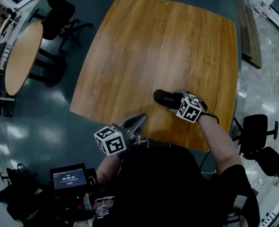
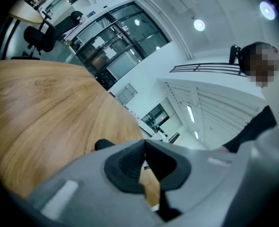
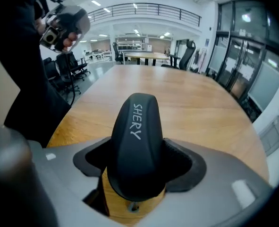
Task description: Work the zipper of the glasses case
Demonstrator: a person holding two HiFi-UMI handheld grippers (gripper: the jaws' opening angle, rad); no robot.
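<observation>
right gripper view: our right gripper (image 3: 139, 165) straddles the glasses case (image 3: 135, 141), jaws wide, unclamped. left gripper (image 2: 145, 167), near the case, is closed, empty. we judge zipper work not begun.

Your left gripper (image 1: 141, 118): jaws closed tip to tip, with nothing between them. It points nearly level, away from your body.
Your right gripper (image 1: 173, 98): tilted downward, jaws spread wide. The glasses case (image 3: 135, 141) stands between them, its sides close against both pads.
Your right forearm (image 1: 220, 143): bare, stretched out behind that gripper.
Left marker cube (image 1: 110, 141): at the rear of your left gripper.
Right marker cube (image 1: 191, 109): at the rear of your right gripper.
Spacing: your left gripper is near the right one's left side and does not touch it.
</observation>
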